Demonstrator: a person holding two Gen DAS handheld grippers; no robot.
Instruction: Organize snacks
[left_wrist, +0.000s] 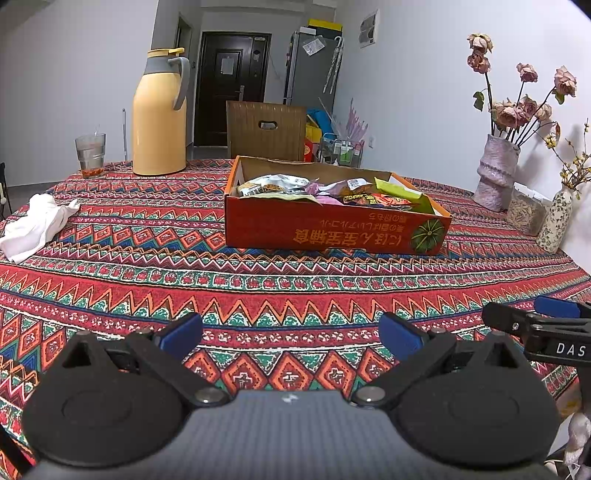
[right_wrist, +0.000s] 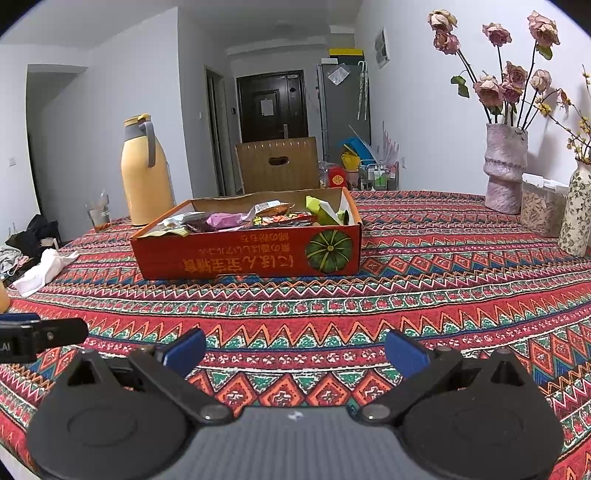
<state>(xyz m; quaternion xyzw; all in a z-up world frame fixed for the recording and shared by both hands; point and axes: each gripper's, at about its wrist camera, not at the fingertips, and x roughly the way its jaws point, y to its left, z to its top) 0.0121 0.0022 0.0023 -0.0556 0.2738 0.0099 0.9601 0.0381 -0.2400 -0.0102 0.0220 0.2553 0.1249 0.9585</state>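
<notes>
A shallow red cardboard box (left_wrist: 332, 230) with a pumpkin picture stands mid-table on the patterned cloth; it also shows in the right wrist view (right_wrist: 251, 254). Several snack packets (left_wrist: 325, 190) lie inside it, among them a purple one (right_wrist: 225, 220) and a green one (right_wrist: 325, 212). My left gripper (left_wrist: 291, 334) is open and empty, low over the cloth near the front edge, well short of the box. My right gripper (right_wrist: 295, 350) is open and empty beside it, to its right. Its finger (left_wrist: 524, 325) shows in the left wrist view.
A yellow thermos jug (left_wrist: 160, 114) and a glass (left_wrist: 91, 155) stand at the back left. A white cloth (left_wrist: 35, 225) lies at the left. A pink vase of dried roses (left_wrist: 496, 173), a clear container (left_wrist: 526, 212) and a floral vase (left_wrist: 554, 221) stand right.
</notes>
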